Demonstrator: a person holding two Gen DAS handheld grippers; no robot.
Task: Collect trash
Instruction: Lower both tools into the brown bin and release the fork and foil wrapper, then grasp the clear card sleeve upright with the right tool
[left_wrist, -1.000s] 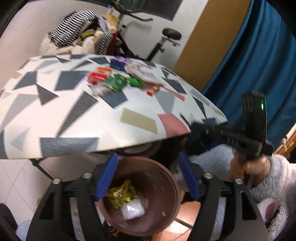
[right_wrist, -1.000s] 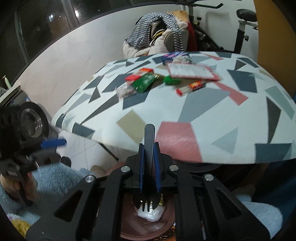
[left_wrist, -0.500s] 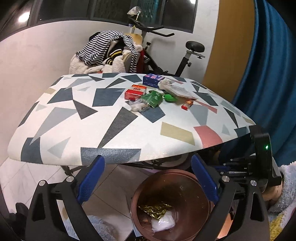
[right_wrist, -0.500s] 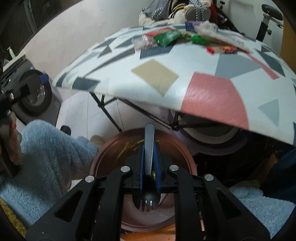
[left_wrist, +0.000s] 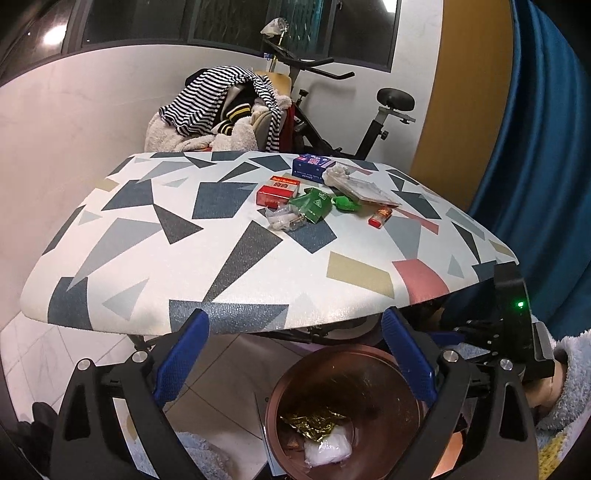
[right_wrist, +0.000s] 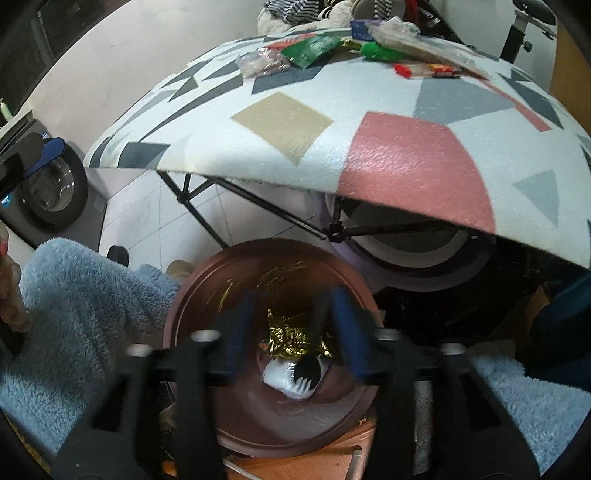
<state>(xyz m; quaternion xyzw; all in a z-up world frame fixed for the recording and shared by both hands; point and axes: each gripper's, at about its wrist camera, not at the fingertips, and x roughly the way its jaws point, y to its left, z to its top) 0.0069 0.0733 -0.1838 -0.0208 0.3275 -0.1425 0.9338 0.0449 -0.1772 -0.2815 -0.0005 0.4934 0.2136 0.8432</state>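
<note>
Left wrist view: the left gripper (left_wrist: 293, 354) hangs with its blue-padded fingers (left_wrist: 181, 356) spread wide and nothing between them. At about 6 o'clock, below the gripper and under the near edge of the table (left_wrist: 110, 280), a brown round bin (left_wrist: 384, 373) stands on the floor. Inside it lie a crumpled gold foil wrapper (left_wrist: 314, 422) and a white wad (left_wrist: 327, 450). On the tabletop, toward 1 o'clock, a cluster of litter waits: a red box (left_wrist: 277, 192), a blue box (left_wrist: 310, 167), a green packet (left_wrist: 312, 205), a clear crinkled wrapper (left_wrist: 282, 218), a small green wrapper (left_wrist: 345, 203), a clear plastic sleeve (left_wrist: 364, 188) and a small red and orange packet (left_wrist: 380, 217). At 3 o'clock, the right gripper's black body with a green light shows, held in a hand in a fluffy pale blue sleeve.

Right wrist view: the right gripper (right_wrist: 291, 328) points down into the bin (right_wrist: 192, 295), its image blurred. Its fingers (right_wrist: 236, 332) stand apart, pinching nothing. A black plastic fork (right_wrist: 306, 369) lies loose in the bin at about 6 o'clock, its tines over the white wad (right_wrist: 280, 376), next to the gold foil (right_wrist: 291, 338). The litter shows along the far tabletop at 12 o'clock.

Judged from this, three pieces are binned, and roughly seven remain on the table, so most collecting is left.
</note>
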